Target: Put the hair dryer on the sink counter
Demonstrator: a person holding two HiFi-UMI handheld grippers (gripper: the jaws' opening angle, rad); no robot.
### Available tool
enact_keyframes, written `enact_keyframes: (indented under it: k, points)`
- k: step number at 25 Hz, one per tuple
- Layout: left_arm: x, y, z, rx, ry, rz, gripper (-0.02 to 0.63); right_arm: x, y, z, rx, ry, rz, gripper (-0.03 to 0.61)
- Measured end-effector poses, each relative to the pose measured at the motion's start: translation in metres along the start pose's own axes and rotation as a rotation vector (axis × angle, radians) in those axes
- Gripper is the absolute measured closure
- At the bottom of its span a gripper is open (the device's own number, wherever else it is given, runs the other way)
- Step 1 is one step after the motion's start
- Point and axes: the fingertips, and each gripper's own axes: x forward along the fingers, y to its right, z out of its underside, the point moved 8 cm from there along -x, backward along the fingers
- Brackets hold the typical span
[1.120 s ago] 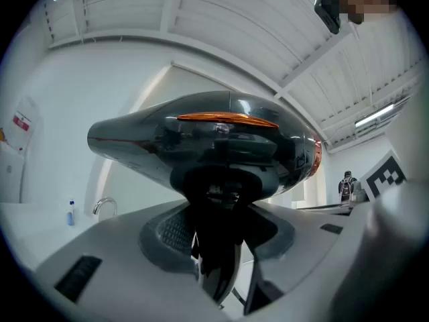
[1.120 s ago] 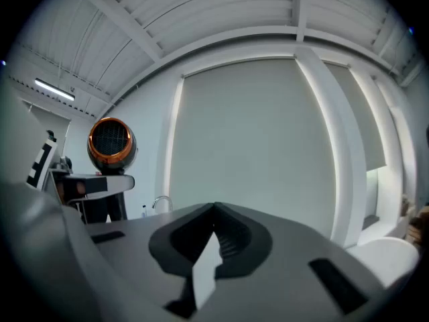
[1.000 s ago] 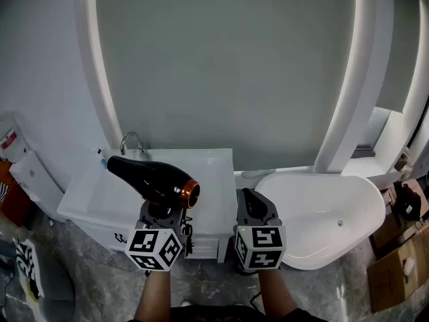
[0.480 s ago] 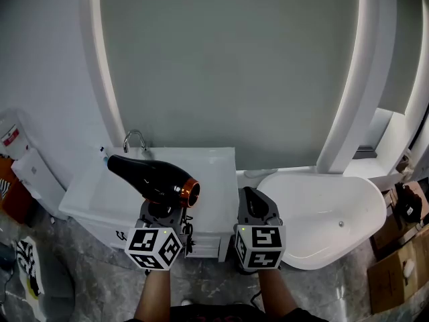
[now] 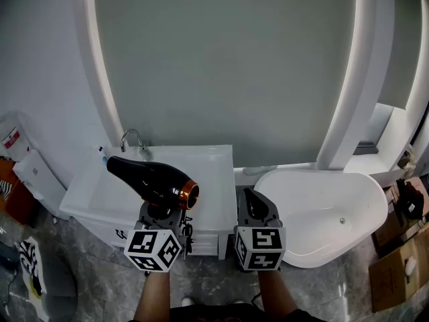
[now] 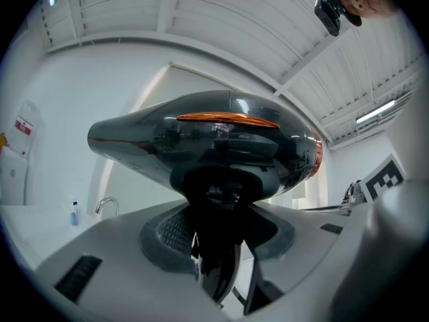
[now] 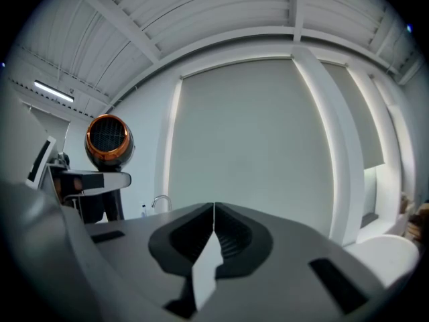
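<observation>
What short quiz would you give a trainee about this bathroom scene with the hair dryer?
1. True or false: the hair dryer already lies on the sink counter.
2. What is between the right gripper's jaws? A) a towel B) nothing, they are shut C) a toothbrush
3. Fill in: the white ___ stands to the right of the sink counter.
Key: 1 false, the left gripper holds it in the air. 2 B. 3 bathtub.
</observation>
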Motion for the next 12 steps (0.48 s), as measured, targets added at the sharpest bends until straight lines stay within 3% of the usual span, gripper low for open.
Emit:
enact_keyframes:
  k: [12]
  points:
    - [-0.002, 0.049, 0.0, 0.025, 0.013, -0.069, 0.43, -0.012, 0.047, 0.009, 0.036, -0.012, -0.068, 0.557]
